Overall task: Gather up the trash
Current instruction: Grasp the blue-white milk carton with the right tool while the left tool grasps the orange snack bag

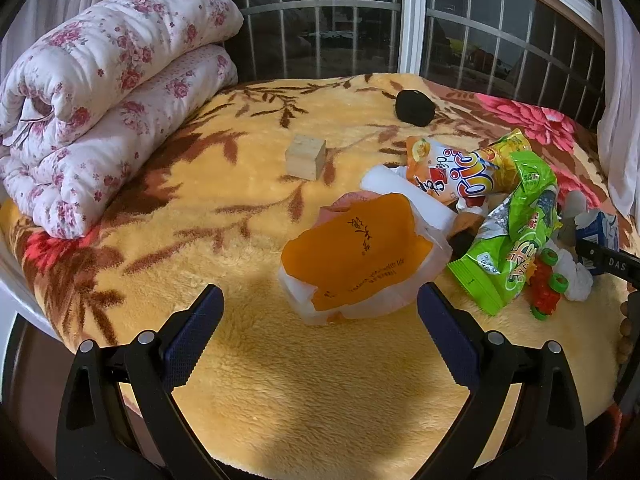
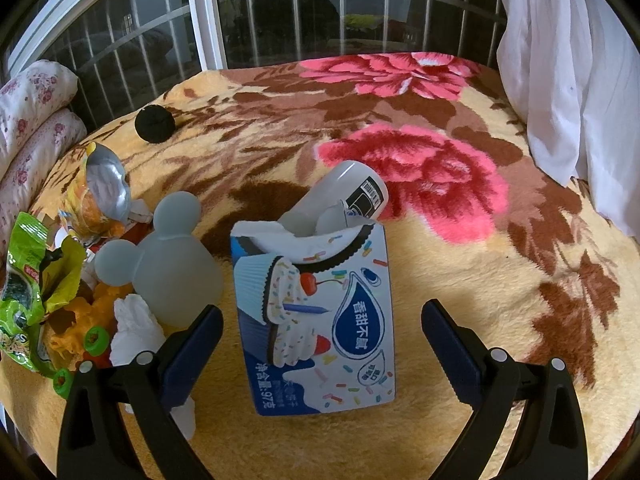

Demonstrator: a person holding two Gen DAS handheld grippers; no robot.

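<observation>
My left gripper [image 1: 320,304] is open and empty, just short of an orange and white plastic bag [image 1: 356,256] lying on the bed blanket [image 1: 320,392]. Behind the bag lie an orange snack wrapper [image 1: 452,172] and a green snack wrapper [image 1: 516,240]. My right gripper [image 2: 322,320] is open around a torn blue and white biscuit box [image 2: 320,320] without touching it. The green wrapper [image 2: 28,292] and an opened foil-lined wrapper [image 2: 100,196] lie at the left. Crumpled white tissue [image 2: 132,324] lies beside my left finger.
A wooden block [image 1: 306,157], a black ball [image 1: 414,107] and a red toy with green wheels [image 1: 546,292] lie on the bed. A grey mouse-eared bottle [image 2: 176,256] and a white bottle [image 2: 344,192] stand by the box. A folded floral quilt [image 1: 100,96] fills the left; barred windows behind.
</observation>
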